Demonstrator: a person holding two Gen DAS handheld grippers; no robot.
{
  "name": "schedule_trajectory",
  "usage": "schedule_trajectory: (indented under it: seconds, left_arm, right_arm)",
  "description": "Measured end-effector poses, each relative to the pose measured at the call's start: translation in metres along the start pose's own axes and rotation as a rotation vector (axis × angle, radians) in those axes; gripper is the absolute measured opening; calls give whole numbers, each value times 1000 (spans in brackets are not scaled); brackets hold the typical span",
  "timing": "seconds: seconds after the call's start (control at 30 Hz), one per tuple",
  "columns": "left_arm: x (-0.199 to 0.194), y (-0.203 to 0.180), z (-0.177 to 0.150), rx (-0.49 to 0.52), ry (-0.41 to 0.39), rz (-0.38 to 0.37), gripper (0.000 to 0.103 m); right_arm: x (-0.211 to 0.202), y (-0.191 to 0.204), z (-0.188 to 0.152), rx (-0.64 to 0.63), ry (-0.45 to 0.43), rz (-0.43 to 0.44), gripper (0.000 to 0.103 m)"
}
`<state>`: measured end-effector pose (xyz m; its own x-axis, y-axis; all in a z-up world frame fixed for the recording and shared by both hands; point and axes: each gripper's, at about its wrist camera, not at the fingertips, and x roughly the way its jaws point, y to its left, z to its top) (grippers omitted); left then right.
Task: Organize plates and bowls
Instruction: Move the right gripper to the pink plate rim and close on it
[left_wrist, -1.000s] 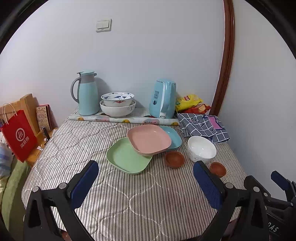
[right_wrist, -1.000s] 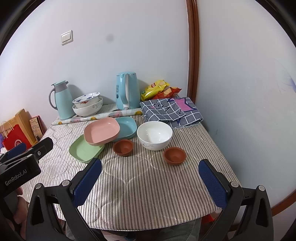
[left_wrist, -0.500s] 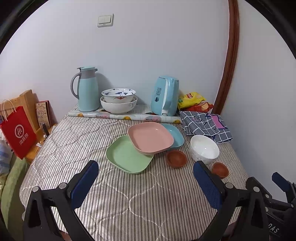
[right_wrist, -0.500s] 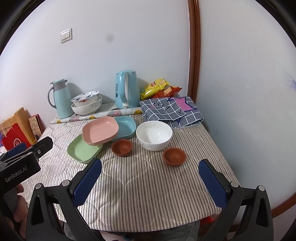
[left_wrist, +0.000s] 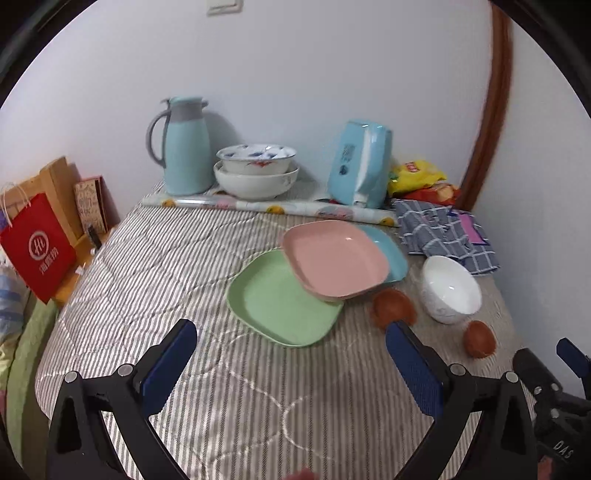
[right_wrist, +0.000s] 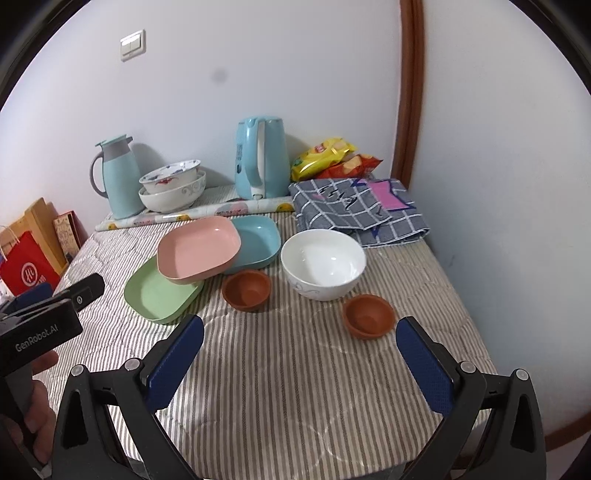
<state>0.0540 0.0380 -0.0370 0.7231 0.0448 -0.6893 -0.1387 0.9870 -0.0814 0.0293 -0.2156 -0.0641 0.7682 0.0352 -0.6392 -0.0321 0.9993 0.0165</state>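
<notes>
On the striped table a pink plate (left_wrist: 334, 256) lies tilted across a green plate (left_wrist: 280, 301) and a blue plate (left_wrist: 388, 247). Right of them stand a brown bowl (left_wrist: 393, 306), a white bowl (left_wrist: 450, 290) and a second brown bowl (left_wrist: 479, 338). In the right wrist view they are the pink plate (right_wrist: 197, 249), green plate (right_wrist: 159, 295), blue plate (right_wrist: 256, 242), white bowl (right_wrist: 323, 264) and brown bowls (right_wrist: 246, 290) (right_wrist: 368, 315). My left gripper (left_wrist: 291, 363) is open and empty, short of the green plate. My right gripper (right_wrist: 299, 356) is open and empty, short of the brown bowls.
At the back stand a blue thermos (left_wrist: 183, 146), two stacked patterned bowls (left_wrist: 256, 171), a blue kettle (left_wrist: 360, 164), a paper roll (left_wrist: 266, 206), snack bags (left_wrist: 421, 179) and a checked cloth (left_wrist: 447, 230). A red bag (left_wrist: 37, 245) stands left of the table. Walls close the back and right.
The left gripper has moved forward and tilted down toward the plates, so they look larger. The right gripper has crept slightly closer. Both stay open and empty.
</notes>
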Motion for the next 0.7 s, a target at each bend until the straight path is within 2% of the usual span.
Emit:
schedule_trajectory:
  seconds: [0.23, 0.4, 0.47, 0.7]
  left_arm:
    - [34, 21, 8, -31, 41, 29, 103]
    - [57, 21, 19, -17, 65, 33, 103]
    - [68, 19, 24, -4, 75, 39, 99]
    - [102, 21, 40, 6, 112, 20, 92]
  right_arm:
    - [34, 11, 14, -14, 29, 32, 101]
    - [65, 21, 31, -26, 70, 70, 98]
    - [76, 23, 37, -23, 77, 85, 91]
    - [116, 35, 61, -34, 96, 115, 78]
